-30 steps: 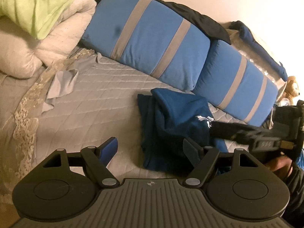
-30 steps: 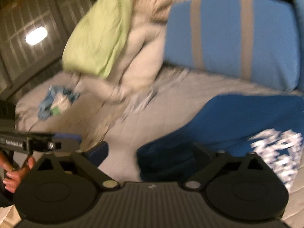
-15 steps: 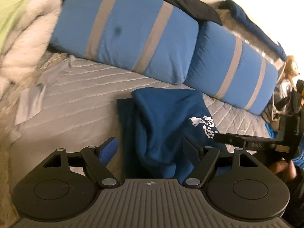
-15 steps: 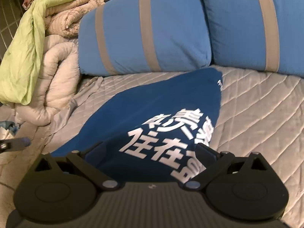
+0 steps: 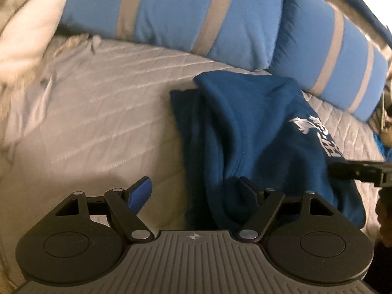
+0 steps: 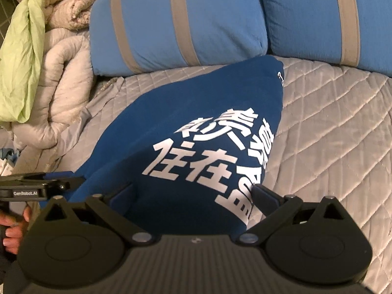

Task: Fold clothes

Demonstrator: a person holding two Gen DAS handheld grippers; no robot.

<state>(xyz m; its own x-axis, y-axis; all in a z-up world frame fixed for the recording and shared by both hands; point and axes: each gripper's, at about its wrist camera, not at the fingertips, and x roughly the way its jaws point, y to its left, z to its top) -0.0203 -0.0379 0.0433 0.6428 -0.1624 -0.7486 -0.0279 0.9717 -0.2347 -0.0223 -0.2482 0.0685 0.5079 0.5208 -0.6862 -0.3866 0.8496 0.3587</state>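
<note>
Right wrist: "GenRobot.AI" on left gripper

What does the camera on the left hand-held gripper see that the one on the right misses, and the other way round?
Only the left view shows the navy garment's bunched, rolled edge beside the left hand-held gripper, whose jaws stand open, plus the right hand-held gripper's finger poking in from the side.

Only the right view shows the full white lettering, the light green blanket, the rumpled comforter and a hand on the other tool's grip.

Both show the garment, the quilted grey bedspread and the blue striped pillows.
</note>
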